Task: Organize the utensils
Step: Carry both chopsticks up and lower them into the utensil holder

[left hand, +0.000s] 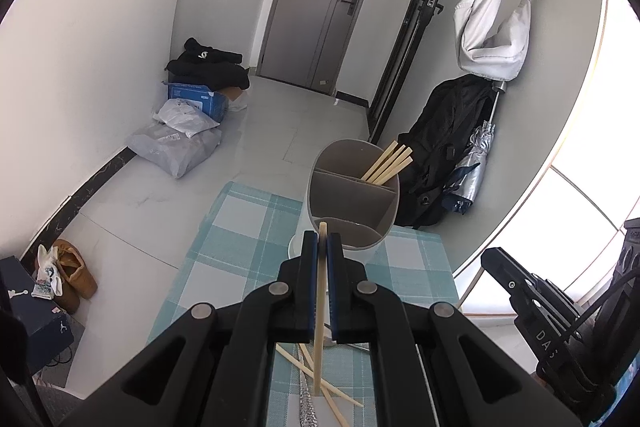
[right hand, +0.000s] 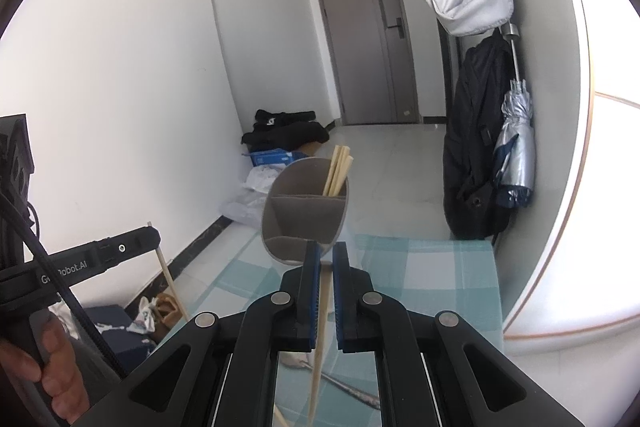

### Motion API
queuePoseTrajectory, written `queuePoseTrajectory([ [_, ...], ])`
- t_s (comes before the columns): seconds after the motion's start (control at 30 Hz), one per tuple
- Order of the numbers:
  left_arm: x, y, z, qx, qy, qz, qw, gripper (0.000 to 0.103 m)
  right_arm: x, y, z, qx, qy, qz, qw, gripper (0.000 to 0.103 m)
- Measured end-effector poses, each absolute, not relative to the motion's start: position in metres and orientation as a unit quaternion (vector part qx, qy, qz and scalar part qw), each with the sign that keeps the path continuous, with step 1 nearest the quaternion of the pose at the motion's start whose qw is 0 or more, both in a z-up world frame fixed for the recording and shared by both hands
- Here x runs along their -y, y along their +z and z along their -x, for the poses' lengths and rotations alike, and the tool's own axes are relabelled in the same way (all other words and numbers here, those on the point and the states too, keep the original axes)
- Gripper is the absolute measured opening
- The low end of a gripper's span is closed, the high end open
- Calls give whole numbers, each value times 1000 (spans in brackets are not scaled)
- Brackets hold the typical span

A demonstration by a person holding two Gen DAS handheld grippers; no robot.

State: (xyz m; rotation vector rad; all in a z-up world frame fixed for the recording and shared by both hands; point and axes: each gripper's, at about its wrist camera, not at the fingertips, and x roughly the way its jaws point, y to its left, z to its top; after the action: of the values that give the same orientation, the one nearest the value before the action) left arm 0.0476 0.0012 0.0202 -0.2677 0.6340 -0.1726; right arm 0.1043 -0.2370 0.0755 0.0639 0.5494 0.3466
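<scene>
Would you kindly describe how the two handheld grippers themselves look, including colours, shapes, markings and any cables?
Both the left gripper and the right gripper are matte black linkage frames with round silver pivot pins and narrow blue finger pads. White lettering runs along each body's side, only partly readable. A black cable trails from the left one.

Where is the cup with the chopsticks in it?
In both wrist views the utensil holder stands on the checked tablecloth, just beyond the fingers, with chopsticks leaning in its far right compartment.

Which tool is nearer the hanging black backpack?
Right. The right tool is left of the backpack; the left tool is farther left still.
</scene>
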Motion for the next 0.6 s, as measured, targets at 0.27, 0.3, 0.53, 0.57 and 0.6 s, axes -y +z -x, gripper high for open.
queuePoseTrajectory([
  [0.27, 0, 40, -56, -303, -96, 136, 938, 1, 236, 100, -109, -258, 177, -38, 949, 5],
  [0.3, 0, 43, -58, -302, -99, 137, 938, 1, 236, 106, -110, -254, 179, -36, 950, 5],
  [0.53, 1, 79, -74, -278, -118, 149, 942, 1, 231, 147, -127, -225, 188, -26, 956, 5],
  [0.57, 0, 84, -77, -276, -119, 152, 942, 1, 230, 154, -131, -221, 189, -26, 956, 5],
  [0.6, -2, 90, -81, -273, -122, 157, 941, 1, 230, 159, -134, -218, 190, -25, 957, 5],
])
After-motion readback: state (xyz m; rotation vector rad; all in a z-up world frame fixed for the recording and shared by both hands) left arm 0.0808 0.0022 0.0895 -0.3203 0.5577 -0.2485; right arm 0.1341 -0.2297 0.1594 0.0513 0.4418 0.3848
